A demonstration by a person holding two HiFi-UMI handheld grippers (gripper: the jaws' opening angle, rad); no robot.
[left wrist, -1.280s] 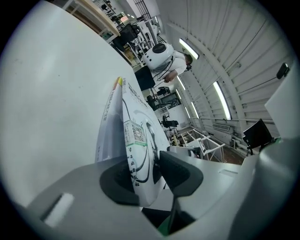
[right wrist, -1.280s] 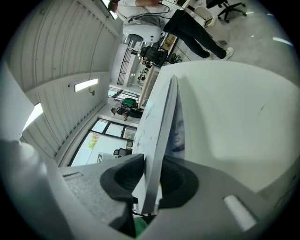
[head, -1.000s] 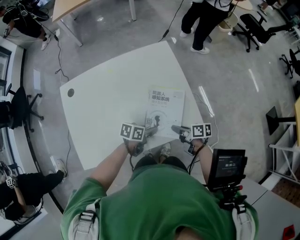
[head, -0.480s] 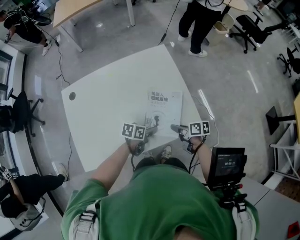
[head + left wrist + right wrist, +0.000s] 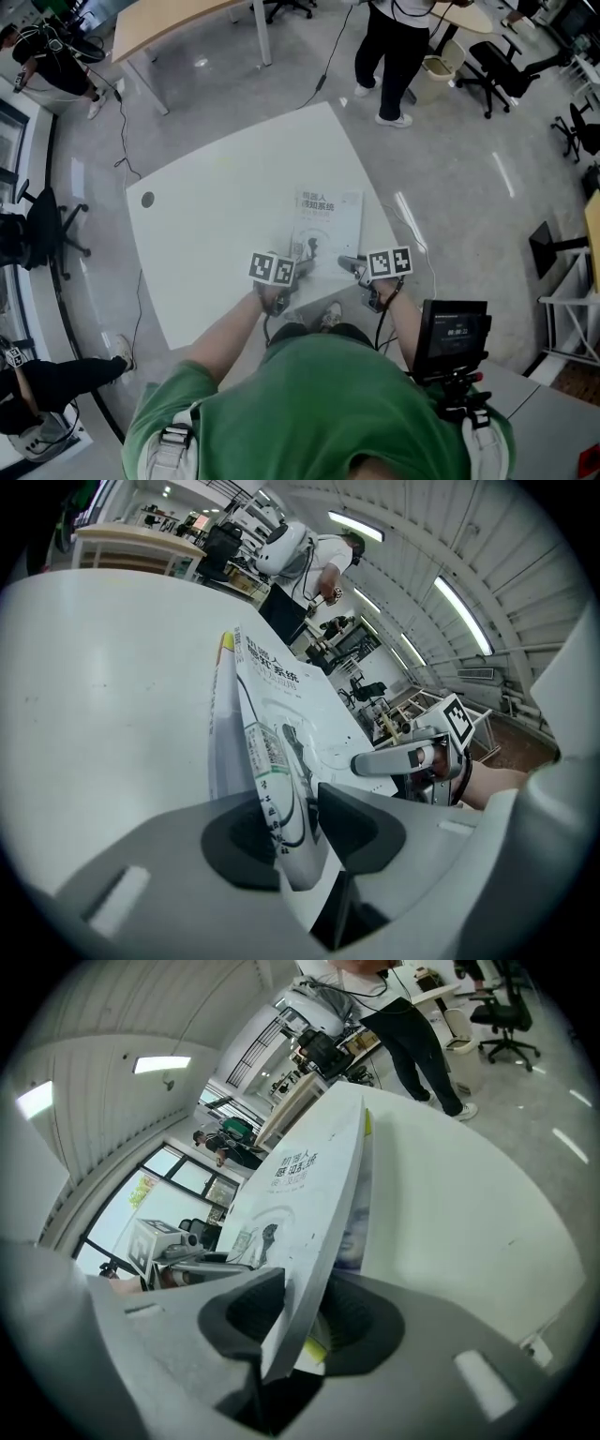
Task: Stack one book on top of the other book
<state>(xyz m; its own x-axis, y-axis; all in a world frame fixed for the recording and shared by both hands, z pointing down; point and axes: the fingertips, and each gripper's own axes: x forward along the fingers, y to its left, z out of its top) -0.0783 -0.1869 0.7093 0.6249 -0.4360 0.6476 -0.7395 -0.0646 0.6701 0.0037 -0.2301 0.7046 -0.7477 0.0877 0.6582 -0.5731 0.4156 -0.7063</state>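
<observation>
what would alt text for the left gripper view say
The left hand-held gripper has the near corner of a white book between its dark pads, the book lying on a second book on a white table. At right, the right hand-held gripper, whose jaws have just been opening, has the same book's other corner between them.
</observation>
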